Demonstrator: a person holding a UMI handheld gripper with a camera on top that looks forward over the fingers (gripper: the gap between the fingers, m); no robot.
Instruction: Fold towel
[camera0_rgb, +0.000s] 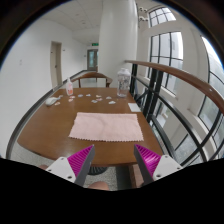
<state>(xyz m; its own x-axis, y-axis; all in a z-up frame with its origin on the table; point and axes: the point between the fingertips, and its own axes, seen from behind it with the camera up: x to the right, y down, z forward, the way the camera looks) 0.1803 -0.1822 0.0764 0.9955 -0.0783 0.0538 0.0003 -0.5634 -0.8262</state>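
On the round wooden table (60, 125), pink towel (107, 125) lies flat, just beyond the gripper (114, 158). Its 2 fingers spread apart, holding nothing, hovering short of the near table edge. Nothing folded yet by the look. Best move: drop low to 1 near corner, pinch only the top layer, lift and carry it across squarely.

Open tongs (114, 160) before towel (107, 125)

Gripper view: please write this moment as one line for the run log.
task: fold towel | towel: flat on table, untouched | gripper: open, empty, short of towel | step: approach, no fold yet
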